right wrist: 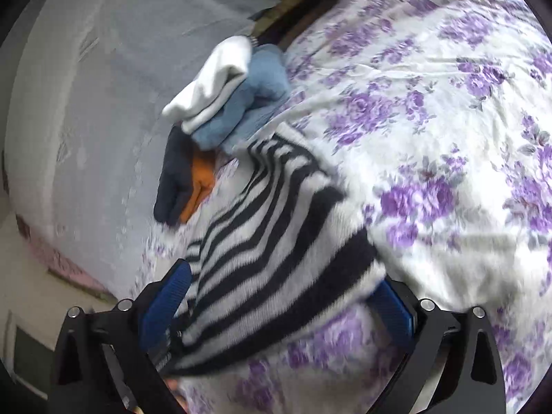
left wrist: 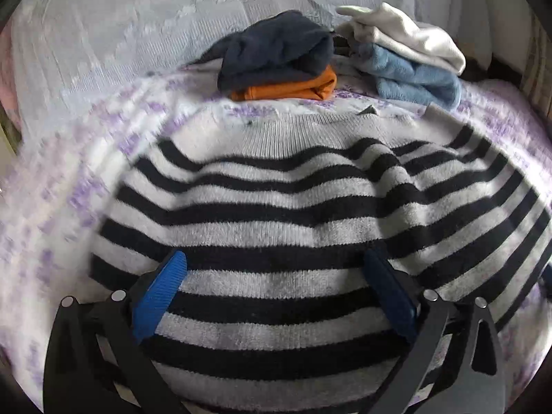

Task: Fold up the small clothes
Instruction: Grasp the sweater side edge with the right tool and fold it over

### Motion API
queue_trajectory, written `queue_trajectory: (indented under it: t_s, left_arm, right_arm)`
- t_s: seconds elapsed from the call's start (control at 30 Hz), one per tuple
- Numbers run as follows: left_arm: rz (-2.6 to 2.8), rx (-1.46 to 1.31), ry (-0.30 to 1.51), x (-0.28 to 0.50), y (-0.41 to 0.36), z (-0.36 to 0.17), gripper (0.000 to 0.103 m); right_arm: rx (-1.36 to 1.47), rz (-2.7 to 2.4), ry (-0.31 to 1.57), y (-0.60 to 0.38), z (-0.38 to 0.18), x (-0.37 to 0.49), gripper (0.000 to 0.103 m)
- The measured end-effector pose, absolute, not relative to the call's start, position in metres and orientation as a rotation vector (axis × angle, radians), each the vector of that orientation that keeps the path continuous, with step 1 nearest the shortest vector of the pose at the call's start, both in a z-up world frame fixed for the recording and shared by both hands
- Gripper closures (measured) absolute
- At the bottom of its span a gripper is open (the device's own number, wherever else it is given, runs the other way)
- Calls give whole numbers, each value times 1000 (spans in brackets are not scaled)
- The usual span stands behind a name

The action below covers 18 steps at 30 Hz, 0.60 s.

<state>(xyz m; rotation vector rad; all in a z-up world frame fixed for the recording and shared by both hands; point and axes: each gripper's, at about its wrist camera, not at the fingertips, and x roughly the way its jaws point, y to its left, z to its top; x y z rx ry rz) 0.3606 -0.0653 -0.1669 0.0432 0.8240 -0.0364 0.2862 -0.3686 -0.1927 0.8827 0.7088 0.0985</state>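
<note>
Hiding bedsheet (left wrist: 69, 172): striped sweater (left wrist: 293, 207); edges seemingly blurred.

Left gripper (left wrist: 276, 269): black angular linkage arms, a round silver screw head at each pivot, two per side. Ribbed blue pads (left wrist: 162, 293) line the inner faces of the jaws; the one across from it reads darker, in shade. Right gripper (right wrist: 283, 296): same build, black arms, silver screws, ribbed blue pads (right wrist: 165, 307).
</note>
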Motion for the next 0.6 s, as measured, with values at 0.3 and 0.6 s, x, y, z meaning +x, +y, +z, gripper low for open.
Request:
queue_trajectory:
  t_s: [0.3,0.6]
  left_arm:
    - [-52,14,821,359,-63,-167,4]
    - [27,-80,743,358,-43,-146,4]
  right_arm:
    - [760,-13,692,-352,-193,319,8]
    - [731,-36,629,-361,-197,313,35]
